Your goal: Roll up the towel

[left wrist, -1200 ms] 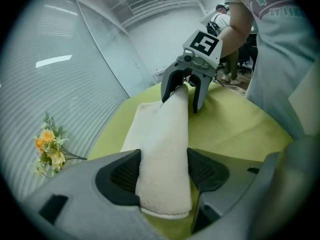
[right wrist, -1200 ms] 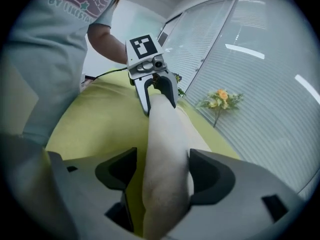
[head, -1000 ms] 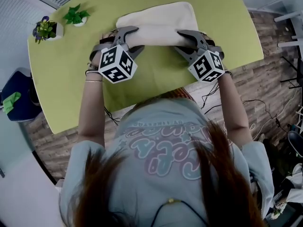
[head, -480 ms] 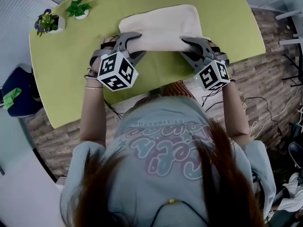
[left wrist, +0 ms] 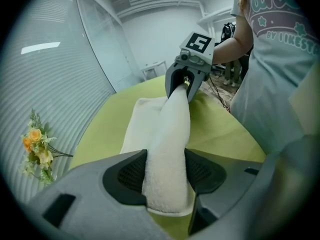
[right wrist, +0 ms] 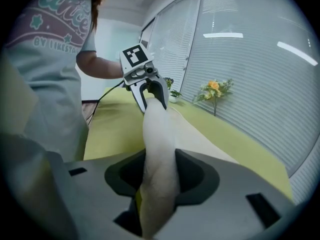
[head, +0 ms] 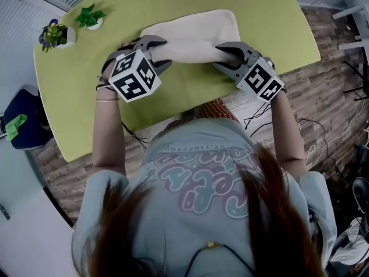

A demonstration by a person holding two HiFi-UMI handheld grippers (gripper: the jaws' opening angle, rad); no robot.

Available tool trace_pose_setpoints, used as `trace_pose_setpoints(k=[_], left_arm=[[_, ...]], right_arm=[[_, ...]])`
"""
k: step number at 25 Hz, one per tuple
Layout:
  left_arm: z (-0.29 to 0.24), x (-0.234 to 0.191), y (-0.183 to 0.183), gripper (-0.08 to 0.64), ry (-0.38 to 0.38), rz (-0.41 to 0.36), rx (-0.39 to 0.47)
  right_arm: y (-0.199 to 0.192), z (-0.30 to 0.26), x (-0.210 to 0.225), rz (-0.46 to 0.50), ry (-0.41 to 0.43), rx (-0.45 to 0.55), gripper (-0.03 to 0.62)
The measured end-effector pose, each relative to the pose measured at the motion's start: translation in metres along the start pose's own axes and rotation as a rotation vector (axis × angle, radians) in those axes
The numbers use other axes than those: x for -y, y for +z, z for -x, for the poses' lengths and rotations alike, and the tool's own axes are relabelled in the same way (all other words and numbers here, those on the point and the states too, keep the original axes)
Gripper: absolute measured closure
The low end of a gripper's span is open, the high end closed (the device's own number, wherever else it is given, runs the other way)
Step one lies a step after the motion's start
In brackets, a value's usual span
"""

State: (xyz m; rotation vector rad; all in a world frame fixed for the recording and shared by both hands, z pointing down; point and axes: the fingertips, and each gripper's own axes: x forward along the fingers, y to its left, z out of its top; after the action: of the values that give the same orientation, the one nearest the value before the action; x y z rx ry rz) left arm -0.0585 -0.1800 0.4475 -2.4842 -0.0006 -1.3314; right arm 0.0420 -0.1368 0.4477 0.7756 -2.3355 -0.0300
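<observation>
Jaws of the left claw (left wrist: 167, 176) have just been closing and clamp one end of the rolled towel (head: 196, 30), held partly apart by its thickness. The right claw (right wrist: 160, 179) has just eased slightly wider, pads pressing the roll's other end. The cream towel's unrolled part lies flat on the green desk (head: 81, 97). Potted plants (head: 55, 34) stand well apart, far left.
</observation>
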Motion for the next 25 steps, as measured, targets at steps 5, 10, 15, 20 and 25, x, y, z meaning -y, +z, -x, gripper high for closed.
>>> trace_pose_setpoints(k=[5, 10, 15, 20, 25], left_arm=[[-0.003, -0.012, 0.003, 0.344, -0.049, 0.051, -0.002], [-0.004, -0.028, 0.002, 0.328, -0.045, 0.098, 0.02], [-0.004, -0.049, 0.004, 0.319, -0.002, 0.1, 0.042], [-0.007, -0.064, 0.005, 0.319, 0.026, 0.125, 0.059], [-0.01, -0.085, 0.006, 0.318, 0.092, 0.133, 0.077]], right_arm=[[0.0, 0.002, 0.01, -0.063, 0.057, 0.029, 0.413], [0.002, 0.001, 0.021, -0.095, 0.089, 0.056, 0.403], [0.006, 0.001, 0.034, -0.134, 0.101, 0.09, 0.4], [0.002, -0.002, 0.048, -0.163, 0.095, 0.108, 0.4], [-0.001, -0.009, 0.063, -0.184, 0.084, 0.117, 0.4]])
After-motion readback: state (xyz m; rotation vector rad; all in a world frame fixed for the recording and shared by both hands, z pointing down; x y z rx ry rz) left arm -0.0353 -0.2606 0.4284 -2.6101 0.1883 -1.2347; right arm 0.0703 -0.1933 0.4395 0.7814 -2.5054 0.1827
